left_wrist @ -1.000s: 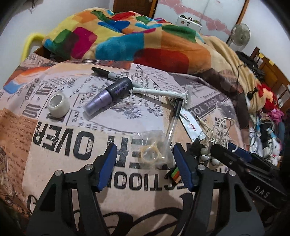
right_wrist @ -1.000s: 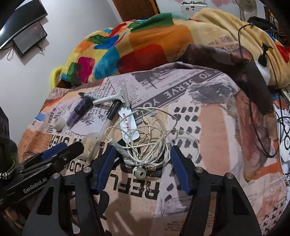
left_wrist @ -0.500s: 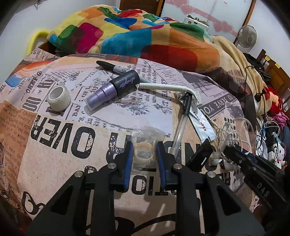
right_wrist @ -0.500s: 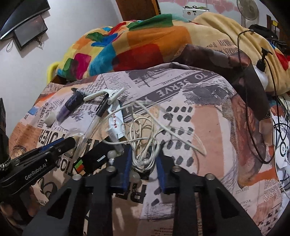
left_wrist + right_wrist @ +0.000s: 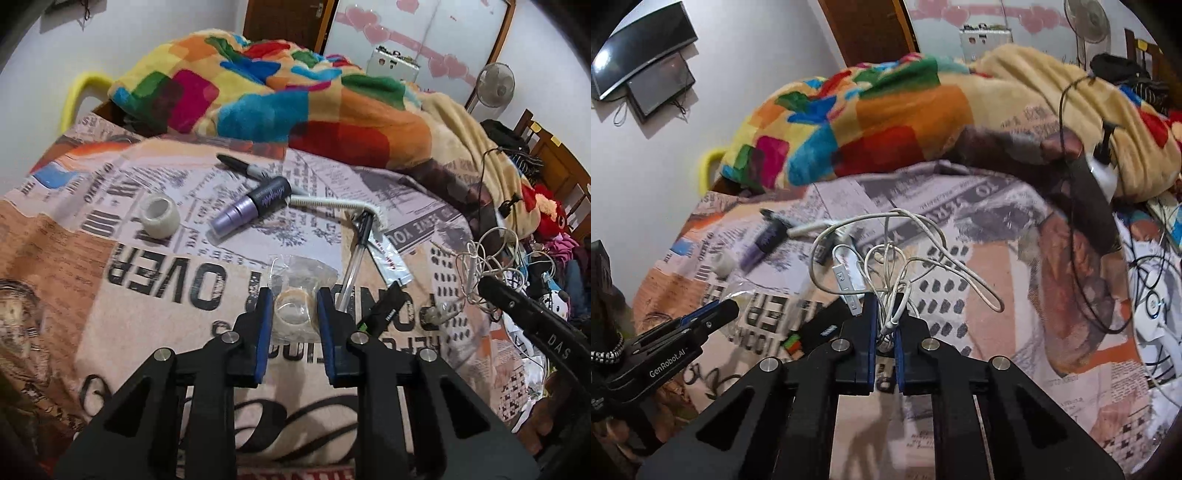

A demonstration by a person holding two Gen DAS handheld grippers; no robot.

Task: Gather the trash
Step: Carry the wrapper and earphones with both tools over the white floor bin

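Left gripper [image 5: 294,309] clamps bagged tape roll [image 5: 295,308], right gripper [image 5: 885,314] clamps earphone cable [image 5: 886,266]; marker [image 5: 240,167], tube [image 5: 251,208] beside them remain.

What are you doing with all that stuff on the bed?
A person is picking trash off the bedspread with two hand-held grippers. The left gripper has its jaws shut on a clear plastic bag with a tape roll inside. The right gripper has its jaws shut on tangled white earphones, lifted off the cover. A marker, purple tube and pen lie on the bed.
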